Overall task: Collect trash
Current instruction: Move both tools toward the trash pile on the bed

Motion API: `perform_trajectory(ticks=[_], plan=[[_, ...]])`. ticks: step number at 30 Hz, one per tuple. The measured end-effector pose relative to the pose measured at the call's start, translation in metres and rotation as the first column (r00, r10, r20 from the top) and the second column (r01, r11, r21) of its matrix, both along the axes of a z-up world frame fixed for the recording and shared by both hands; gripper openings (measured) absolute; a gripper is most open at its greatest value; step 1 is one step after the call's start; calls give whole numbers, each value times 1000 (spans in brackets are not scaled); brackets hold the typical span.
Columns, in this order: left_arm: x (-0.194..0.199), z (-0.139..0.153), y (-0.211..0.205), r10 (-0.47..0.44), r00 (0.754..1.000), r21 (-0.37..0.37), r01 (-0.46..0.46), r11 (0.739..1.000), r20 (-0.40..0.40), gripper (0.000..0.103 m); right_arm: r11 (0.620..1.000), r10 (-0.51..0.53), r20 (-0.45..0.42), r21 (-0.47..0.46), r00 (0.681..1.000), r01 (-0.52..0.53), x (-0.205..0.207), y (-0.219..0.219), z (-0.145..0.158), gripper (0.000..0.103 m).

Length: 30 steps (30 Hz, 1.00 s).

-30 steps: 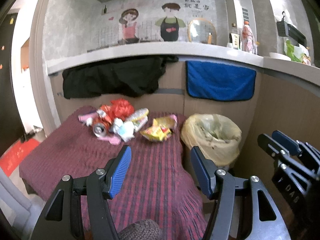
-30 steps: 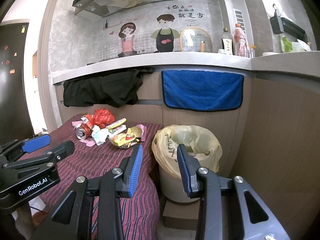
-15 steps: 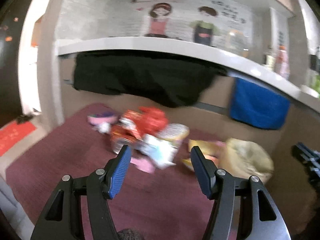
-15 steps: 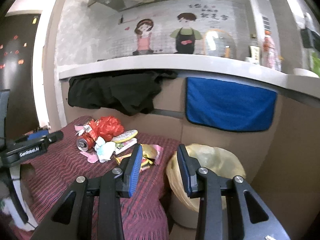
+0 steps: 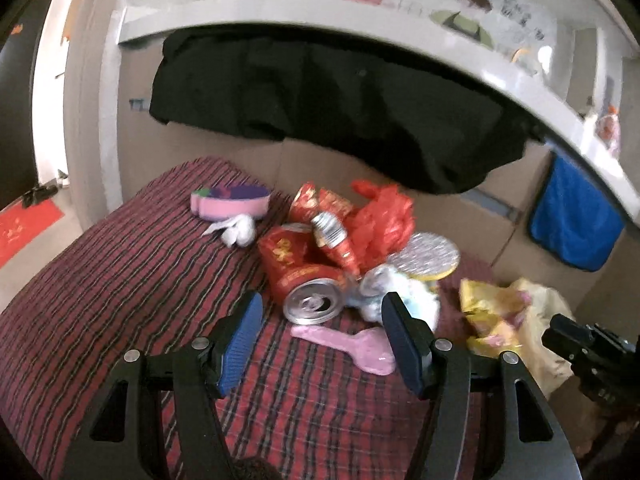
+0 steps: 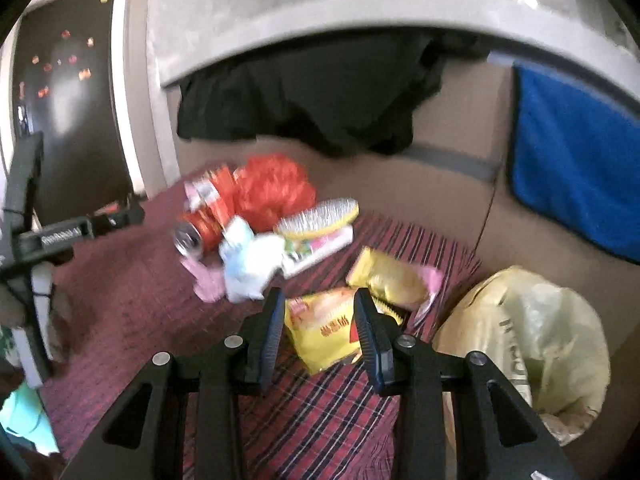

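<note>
A trash pile lies on the red striped tablecloth [image 5: 120,280]. My left gripper [image 5: 322,316] is open just short of a red can [image 5: 304,276] that lies on its side with its top toward me. A pink plastic scoop [image 5: 344,344] lies between the fingers. Behind are a red plastic bag [image 5: 380,216], a silver round lid [image 5: 424,258] and crumpled white tissue [image 5: 400,296]. My right gripper [image 6: 320,316] is open low over a yellow snack packet [image 6: 328,328], which shows between its fingertips; the pads do not press it. A second yellow packet [image 6: 388,276] lies behind.
A bin lined with a yellow bag [image 6: 532,340] stands at the table's right end. A pink and purple sponge [image 5: 230,202] lies at the far left of the pile. Black cloth [image 5: 340,104] and a blue towel [image 6: 572,168] hang from the counter behind.
Both grippers have moved forward and down to the trash pile. The left now faces the red can; the right sits at the yellow packet. Neither jaw opening has changed.
</note>
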State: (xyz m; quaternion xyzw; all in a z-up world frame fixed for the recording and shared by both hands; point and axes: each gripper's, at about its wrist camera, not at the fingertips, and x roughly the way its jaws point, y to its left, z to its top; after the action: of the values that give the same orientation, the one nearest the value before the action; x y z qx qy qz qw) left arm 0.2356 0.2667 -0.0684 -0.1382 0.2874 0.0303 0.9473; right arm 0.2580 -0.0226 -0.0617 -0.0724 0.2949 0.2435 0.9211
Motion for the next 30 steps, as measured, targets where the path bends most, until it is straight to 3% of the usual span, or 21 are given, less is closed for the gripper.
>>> perform_trajectory(ticks=[5, 10, 13, 15, 19, 23, 30], plan=[[15, -20, 6, 7, 999, -24, -8, 1000, -44, 63, 997, -77, -77, 10, 994, 78, 34, -6, -26, 34], [14, -22, 12, 5, 1000, -71, -6, 997, -17, 63, 994, -109, -173, -13, 979, 108, 56, -11, -58, 34], [16, -21, 11, -1, 1000, -52, 0, 999, -9, 63, 994, -106, -198, -7, 974, 107, 59, -11, -68, 34], [17, -22, 8, -11, 1000, -22, 11, 1000, -6, 63, 993, -115, -217, -8, 969, 116, 64, -12, -72, 34], [22, -29, 8, -40, 998, -56, 37, 998, -51, 63, 995, -86, -192, -63, 978, 75, 63, 0, -70, 36], [24, -35, 10, -27, 996, -58, 22, 998, -81, 63, 999, -22, -180, -48, 983, 13, 59, 7, -67, 34], [32, -43, 18, -46, 991, -102, 34, 994, -122, 58, 1000, -3, -214, 26, 977, 8, 56, -4, -65, 34]])
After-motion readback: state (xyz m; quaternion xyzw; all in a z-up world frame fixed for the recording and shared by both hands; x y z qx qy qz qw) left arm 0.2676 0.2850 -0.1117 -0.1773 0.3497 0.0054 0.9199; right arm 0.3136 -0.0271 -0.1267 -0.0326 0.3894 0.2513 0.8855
